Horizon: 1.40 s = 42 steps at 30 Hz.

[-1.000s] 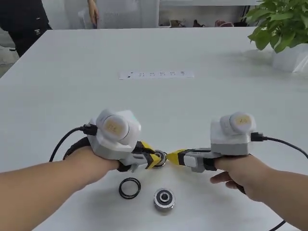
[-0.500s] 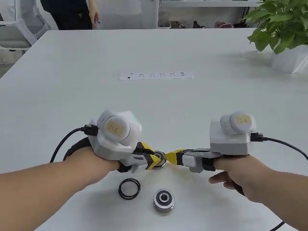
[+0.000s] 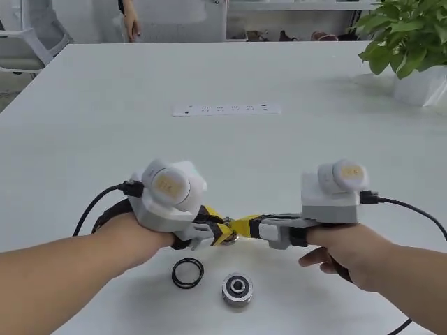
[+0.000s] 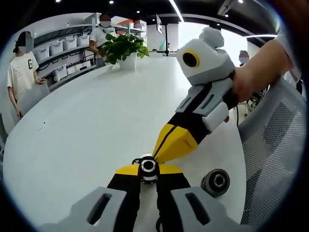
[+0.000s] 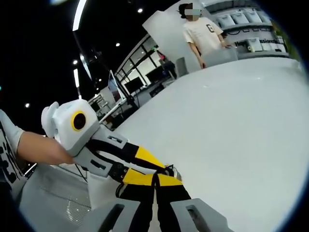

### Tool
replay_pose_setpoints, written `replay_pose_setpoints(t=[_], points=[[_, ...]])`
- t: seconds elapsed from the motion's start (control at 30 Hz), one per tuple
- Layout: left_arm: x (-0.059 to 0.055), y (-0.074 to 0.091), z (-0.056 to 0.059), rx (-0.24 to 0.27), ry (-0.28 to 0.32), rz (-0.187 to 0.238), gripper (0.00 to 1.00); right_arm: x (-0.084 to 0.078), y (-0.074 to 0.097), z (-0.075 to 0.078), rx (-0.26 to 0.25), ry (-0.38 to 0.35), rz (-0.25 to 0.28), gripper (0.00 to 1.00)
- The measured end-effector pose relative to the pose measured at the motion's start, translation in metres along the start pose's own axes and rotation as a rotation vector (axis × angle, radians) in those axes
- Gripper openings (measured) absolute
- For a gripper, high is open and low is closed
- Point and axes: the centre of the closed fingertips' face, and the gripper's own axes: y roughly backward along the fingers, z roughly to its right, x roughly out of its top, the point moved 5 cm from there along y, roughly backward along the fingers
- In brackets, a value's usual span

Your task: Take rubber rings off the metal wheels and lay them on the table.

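Left gripper (image 4: 147, 170) pinches a small metal wheel (image 4: 148, 166) between its yellow jaw tips, low in the middle of its own view. Right gripper (image 4: 158, 152) comes in from the upper right of that view with its jaws pressed together to a point that touches the wheel's upper rim. Whether a fold of rubber is caught between them is too small to tell. In the head view both tools meet just below the centre, above the white table (image 3: 293, 139). A loose rubber ring (image 3: 188, 272) lies flat at the lower middle of that view, and a second wheel (image 3: 237, 288) stands just to its right. Its dark rim suggests that its ring is still on.

The wheel looks stiff, smooth and probably heavy for its size, so it is likely to slip. Clamping it across the flat faces leaves the rim free. The ring is likely soft, light and stretchy and seated tightly, so it is best nipped at its outer edge and peeled sideways, with care that it does not snap back
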Motion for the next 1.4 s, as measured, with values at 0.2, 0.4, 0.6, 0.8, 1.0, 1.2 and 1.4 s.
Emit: replay_pose_setpoints(t=[0.2, 0.4, 0.6, 0.8, 1.0, 1.2, 1.4], points=[[0.000, 0.001, 0.000, 0.001, 0.010, 0.001, 0.06, -0.003, 0.000, 0.001, 0.000, -0.019, -0.013, 0.00], [0.000, 0.001, 0.001, 0.021, 0.028, 0.000, 0.07, -0.003, 0.001, 0.008, -0.035, -0.023, -0.022, 0.00], [0.000, 0.003, 0.000, 0.013, 0.020, -0.014, 0.08, -0.001, 0.002, 0.006, -0.034, -0.031, -0.019, 0.00], [0.003, 0.011, 0.001, 0.003, 0.038, 0.001, 0.11, -0.001, 0.002, 0.005, -0.035, -0.030, -0.017, 0.00], [0.005, 0.022, 0.003, -0.007, 0.038, 0.018, 0.20, 0.001, 0.004, 0.002, -0.028, -0.035, -0.008, 0.00], [0.009, 0.038, 0.004, -0.011, 0.048, 0.051, 0.25, 0.004, 0.006, -0.007, -0.007, -0.038, -0.001, 0.00], [0.013, 0.053, 0.007, -0.007, 0.055, 0.085, 0.32, 0.006, 0.008, -0.016, 0.013, -0.037, 0.005, 0.00]])
